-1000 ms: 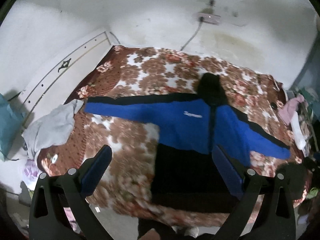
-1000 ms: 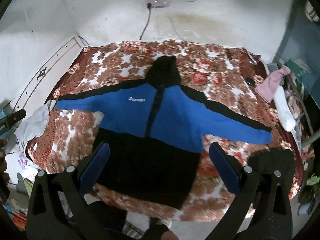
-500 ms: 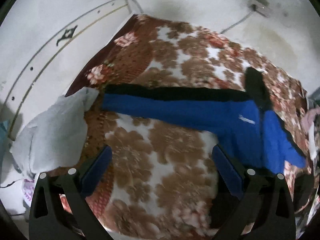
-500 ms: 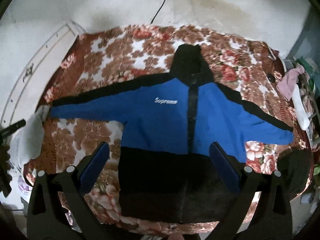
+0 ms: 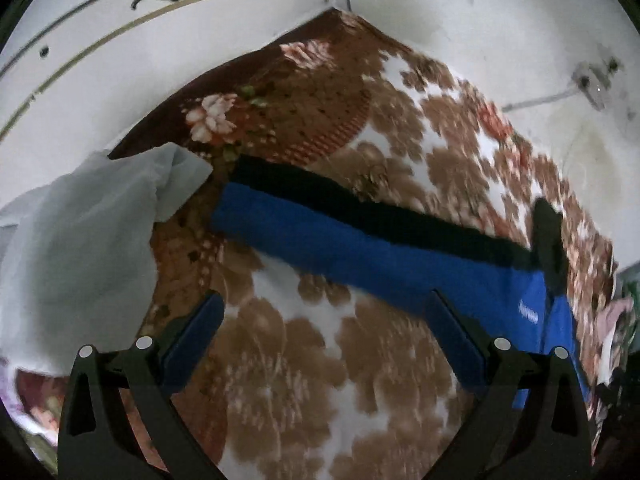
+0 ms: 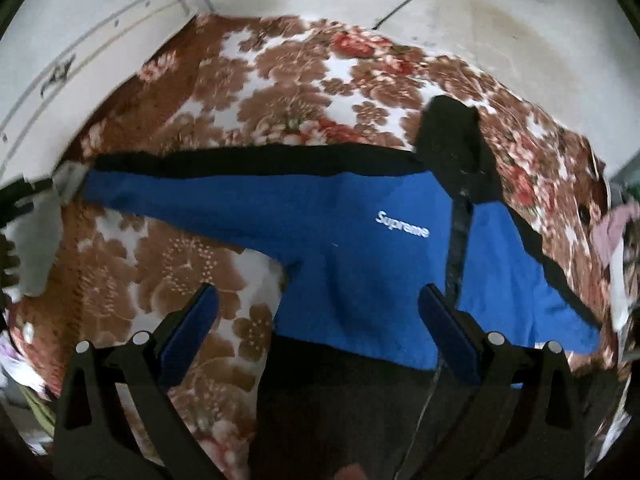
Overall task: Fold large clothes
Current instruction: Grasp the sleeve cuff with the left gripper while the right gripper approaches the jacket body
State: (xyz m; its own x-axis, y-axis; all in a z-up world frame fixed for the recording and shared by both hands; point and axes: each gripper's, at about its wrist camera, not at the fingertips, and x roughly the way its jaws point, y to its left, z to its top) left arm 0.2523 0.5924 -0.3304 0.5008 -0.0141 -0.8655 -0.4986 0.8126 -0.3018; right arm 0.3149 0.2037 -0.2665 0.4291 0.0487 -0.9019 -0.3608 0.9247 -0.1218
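Both pairs of jaws stand wide apart and hold nothing. The left gripper (image 5: 326,316) has dropped closer to the bed than a second ago and swung toward the jacket's far-left sleeve, so that sleeve (image 5: 340,232) now fills the middle of its view instead of the whole garment. To the left of the sleeve's cuff lies a pale grey cloth (image 5: 80,248), draped over the bed's left edge, its tip just beside the cuff. The blue and black jacket (image 6: 360,240) lies flat, front up, on the floral blanket (image 6: 288,92), arms spread wide. Its long axis, sleeve to sleeve, runs left to right across the bed; the black hood (image 6: 452,140) points away toward the white wall (image 6: 500,20), and the black lower body points toward the person. The right gripper (image 6: 316,316) has also come nearer than before, hovering over the jacket's left chest and armpit, with the white chest lettering just beyond its right finger.
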